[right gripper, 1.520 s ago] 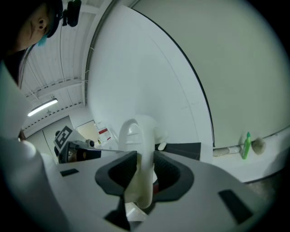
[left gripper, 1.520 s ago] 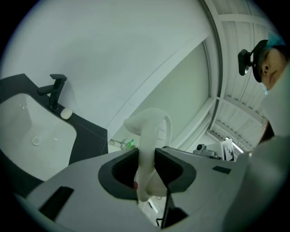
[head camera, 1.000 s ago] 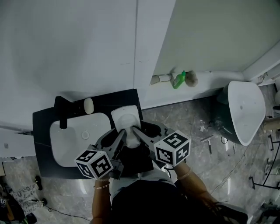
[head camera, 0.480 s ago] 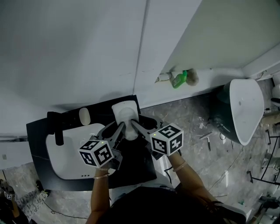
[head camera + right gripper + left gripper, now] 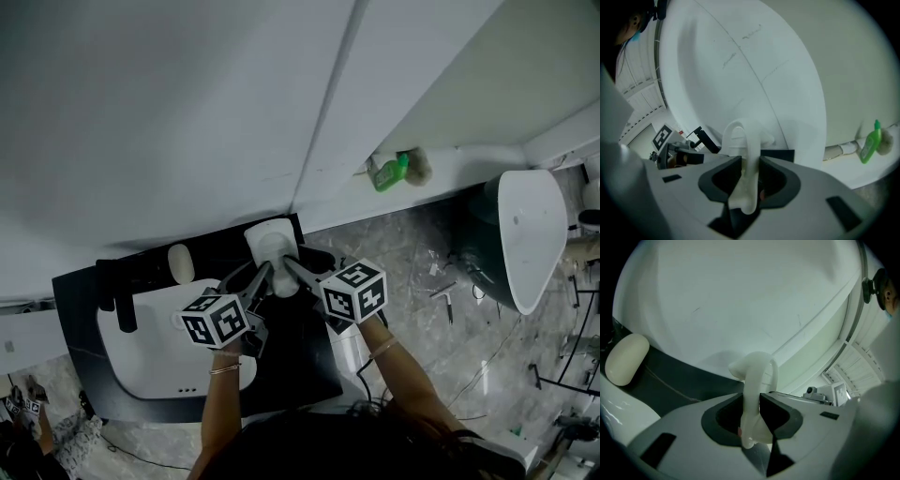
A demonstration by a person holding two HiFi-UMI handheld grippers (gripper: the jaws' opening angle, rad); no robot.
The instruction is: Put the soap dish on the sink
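Fig. My left gripper (image 5: 751, 414) and right gripper (image 5: 750, 180) are both clamped on the white dish (image 5: 270, 242), at its 7 and 5 o'clock edges (rim pinched between the pads). The dish is over the dark counter (image 5: 298, 361), at 2 o'clock from the sink (image 5: 131, 366).

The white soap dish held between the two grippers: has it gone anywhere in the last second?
The white plastic soap dish was carried forward and down towards the back right corner of the black sink counter. Nothing was let go: the left gripper and the right gripper stay clamped on it. The cream soap bar and the green bottle have not moved.
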